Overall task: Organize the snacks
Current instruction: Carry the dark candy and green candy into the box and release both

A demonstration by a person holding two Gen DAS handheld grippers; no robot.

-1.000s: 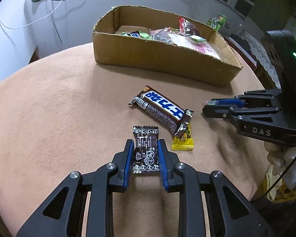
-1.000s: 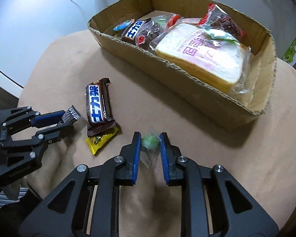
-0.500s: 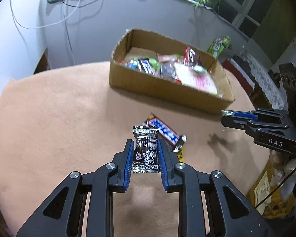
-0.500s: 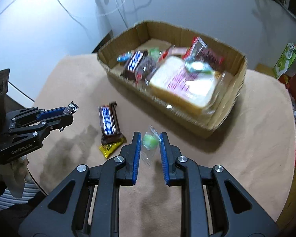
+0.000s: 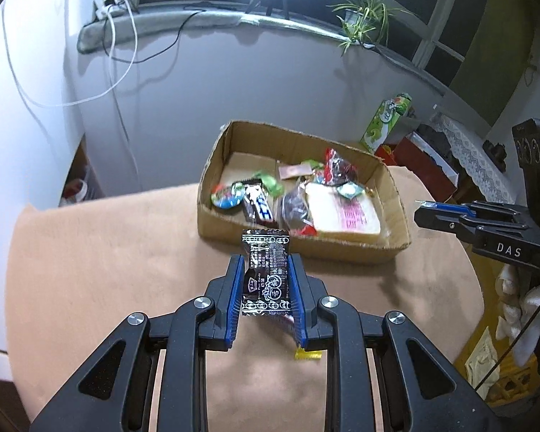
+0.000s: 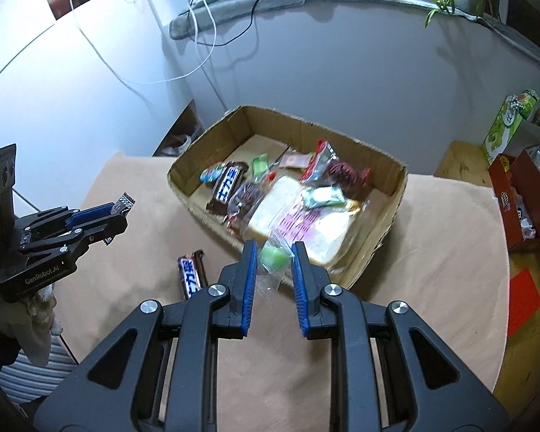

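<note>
My left gripper [image 5: 265,266] is shut on a black candy packet with white print [image 5: 266,273], held in the air short of the cardboard box [image 5: 212,216]. In the right wrist view my right gripper [image 6: 273,255] is shut on a green candy in a clear wrapper [image 6: 273,257], just before the box's near wall [image 6: 388,223]. The box holds a bagged bread slice [image 6: 295,216], a chocolate bar [image 6: 226,187] and several small packets. On the tan tabletop lie another chocolate bar [image 6: 190,273] and a yellow candy [image 5: 307,354]. Each gripper shows in the other's view: the left gripper [image 6: 120,212], the right gripper [image 5: 423,208].
The round table [image 5: 90,252] ends close on the left and right. A grey wall with hanging cables [image 5: 118,54] rises behind the box. A green carton [image 5: 387,122] and red boxes [image 6: 522,194] stand off the table at the right.
Both grippers have risen from the tabletop with their candies and tipped up, so the box interior, wall and window ledge have come into view. The chocolate bar and yellow candy stayed on the table.
</note>
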